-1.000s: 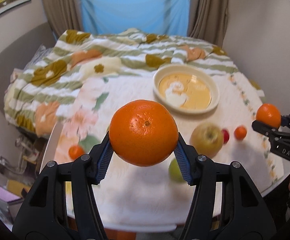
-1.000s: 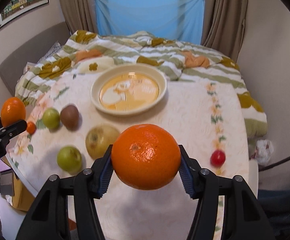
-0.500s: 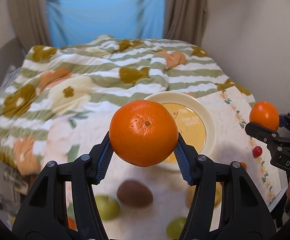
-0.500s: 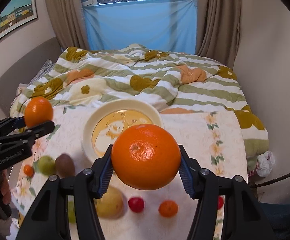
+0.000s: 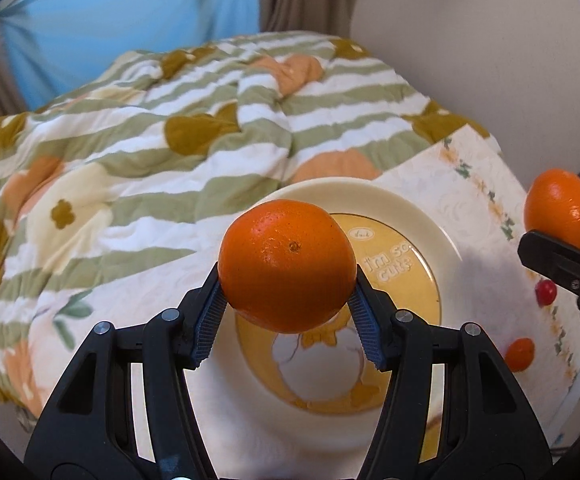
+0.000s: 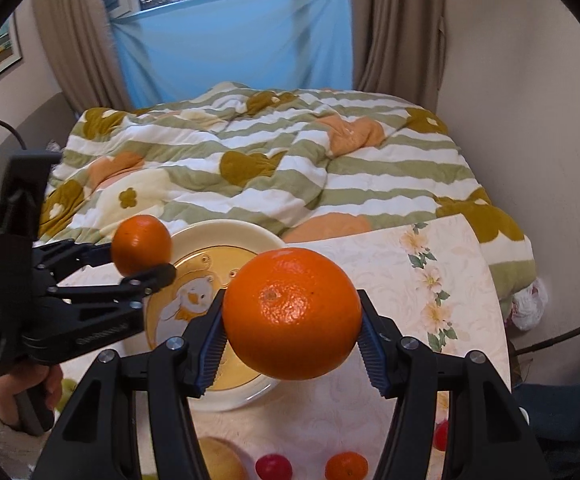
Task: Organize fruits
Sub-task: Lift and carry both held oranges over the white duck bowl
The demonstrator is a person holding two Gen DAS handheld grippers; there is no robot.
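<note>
The cream plate (image 5: pixel 430 216) (duck print) lay bare; each gripper, left (image 5: pixel 286 304) and right (image 6: pixel 292 332), clamped an orange. Only the right view showed a red fruit (image 6: pixel 273 467) beside a small mandarin (image 6: pixel 346 466).

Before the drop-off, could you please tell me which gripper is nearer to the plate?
Left. The left gripper holds its orange over the plate; the right gripper holds its orange beside the plate's right rim.
</note>
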